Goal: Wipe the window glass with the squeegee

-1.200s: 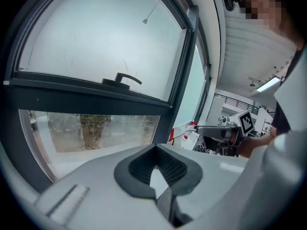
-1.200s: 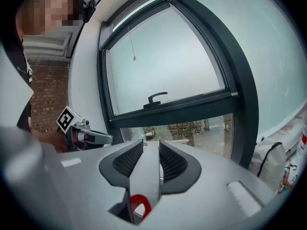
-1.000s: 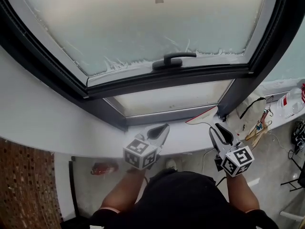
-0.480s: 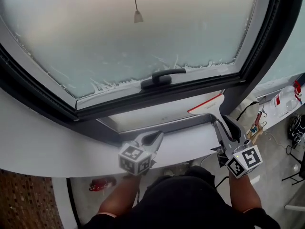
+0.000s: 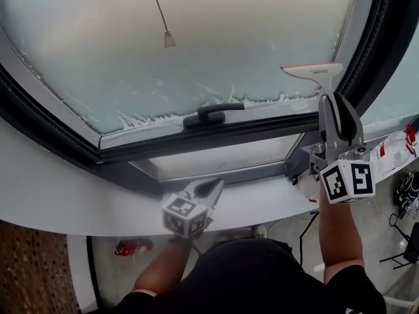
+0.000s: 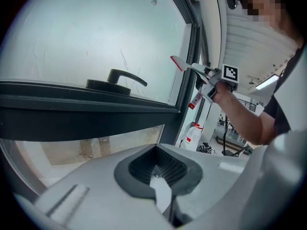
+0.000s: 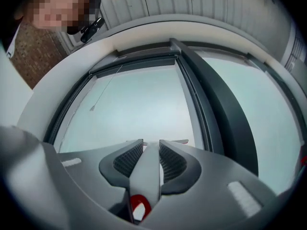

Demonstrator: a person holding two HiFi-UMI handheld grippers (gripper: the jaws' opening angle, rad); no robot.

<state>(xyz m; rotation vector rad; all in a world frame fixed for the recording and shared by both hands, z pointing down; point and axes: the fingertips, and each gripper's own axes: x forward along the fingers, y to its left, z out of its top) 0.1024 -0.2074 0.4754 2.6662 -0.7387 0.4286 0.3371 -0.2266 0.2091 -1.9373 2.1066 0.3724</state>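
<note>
While pinching the squeegee by its handle in the right gripper, up by the lower right corner of the window glass, looks ready to start a wipe. Holds the left gripper pressed together and empty, low by the sill. Next, probably: press the blade flat and pull across.

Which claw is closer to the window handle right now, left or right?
Left, probably. The left claw sits below the window handle, by the sill. The right claw, gripping the squeegee, is up off to the handle's right near the frame.
</note>
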